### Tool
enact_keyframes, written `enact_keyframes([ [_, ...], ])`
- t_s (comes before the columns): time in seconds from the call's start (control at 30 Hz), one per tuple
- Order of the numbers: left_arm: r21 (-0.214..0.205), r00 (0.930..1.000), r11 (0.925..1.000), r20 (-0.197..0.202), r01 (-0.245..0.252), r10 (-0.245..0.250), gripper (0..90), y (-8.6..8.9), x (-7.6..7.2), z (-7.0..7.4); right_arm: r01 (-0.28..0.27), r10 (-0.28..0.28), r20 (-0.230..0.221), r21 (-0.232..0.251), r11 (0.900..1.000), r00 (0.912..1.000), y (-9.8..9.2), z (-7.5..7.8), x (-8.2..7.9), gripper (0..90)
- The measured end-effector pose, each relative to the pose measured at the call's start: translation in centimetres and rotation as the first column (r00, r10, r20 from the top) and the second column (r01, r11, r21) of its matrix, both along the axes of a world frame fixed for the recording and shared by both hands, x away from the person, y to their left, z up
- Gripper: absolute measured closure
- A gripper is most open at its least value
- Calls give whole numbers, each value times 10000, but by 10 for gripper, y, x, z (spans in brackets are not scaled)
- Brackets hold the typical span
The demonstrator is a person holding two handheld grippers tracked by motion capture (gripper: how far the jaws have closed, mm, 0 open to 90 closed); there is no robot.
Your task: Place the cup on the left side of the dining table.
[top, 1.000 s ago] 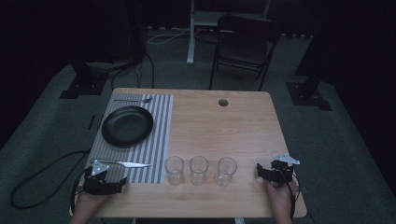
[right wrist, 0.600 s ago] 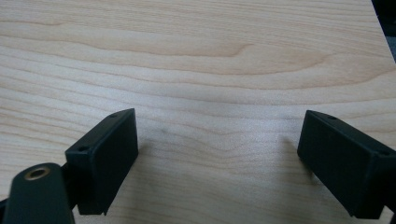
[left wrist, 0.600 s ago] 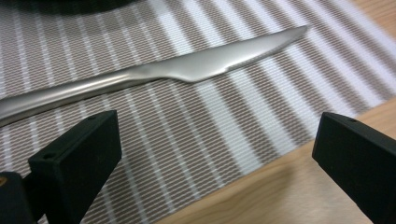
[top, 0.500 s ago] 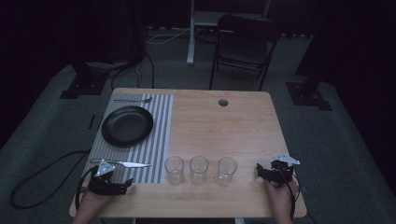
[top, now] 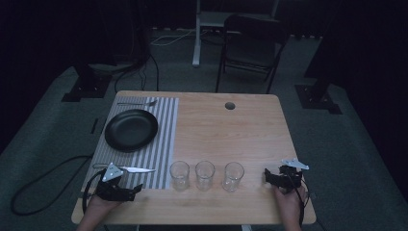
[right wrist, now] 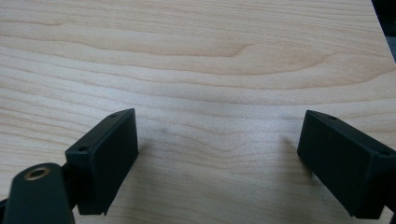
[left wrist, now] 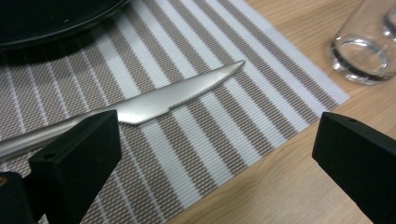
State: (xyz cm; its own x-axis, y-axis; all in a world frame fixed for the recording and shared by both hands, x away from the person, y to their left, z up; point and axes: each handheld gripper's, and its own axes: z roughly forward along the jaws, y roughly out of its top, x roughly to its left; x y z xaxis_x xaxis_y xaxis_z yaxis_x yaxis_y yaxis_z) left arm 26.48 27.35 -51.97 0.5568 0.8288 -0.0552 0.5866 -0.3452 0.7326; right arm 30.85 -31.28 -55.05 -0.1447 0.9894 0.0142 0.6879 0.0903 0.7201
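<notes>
High view frames show a wooden table [top: 231, 130] with a striped placemat [top: 163, 144] laid along its left edge. On the mat a black plate [top: 131, 130] is set toward the far side, and a utensil, seemingly a fork [top: 137, 102] though too dim to be sure, lies beyond it near the far left corner. A knife [top: 134, 169] is laid across the near part of the mat, its tip pointing right. The left gripper [top: 129, 192] is held low at the near left corner, just short of the knife; in the left gripper view its jaws are spread wide, nothing is gripped, and the knife [left wrist: 154, 100] is seen passing just above the left jaw. Three empty glasses [top: 205, 175] are lined up along the near edge, just right of the mat. The right gripper [top: 267, 177] is held near the near right corner, right of the glasses; its jaws are spread wide over bare wood with nothing between them.
</notes>
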Motion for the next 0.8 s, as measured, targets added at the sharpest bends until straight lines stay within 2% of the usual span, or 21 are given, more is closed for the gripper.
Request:
enact_keyframes([
  [0.07,-8,9999,9999,-90,125,-125,18,-3,1,1,0,0,-1,0,10000,10000,0,0,0,118],
  [0.1,90,9999,9999,-8,112,-112,17,-4,1,2,-5,5,2,-3,10000,10000,0,0,0,118],
  [0.23,13,9994,9994,13,343,-343,18,-8,1,5,-1,1,1,-1,10000,10000,0,0,0,118],
  [0.33,-95,9981,9983,223,579,-577,18,-12,2,15,-5,5,2,-3,10000,10000,0,0,0,118],
  [0.47,-136,9955,9958,269,910,-906,18,-18,4,24,-1,1,0,0,10000,10000,0,0,0,118],
  [0.63,-244,9914,9922,493,1226,-1213,18,-25,5,31,-2,2,0,-1,10000,10000,0,0,0,118],
  [0.8,-280,9835,9848,642,1712,-1691,18,-35,7,38,-1,1,1,-1,10000,10000,0,0,0,118],
])
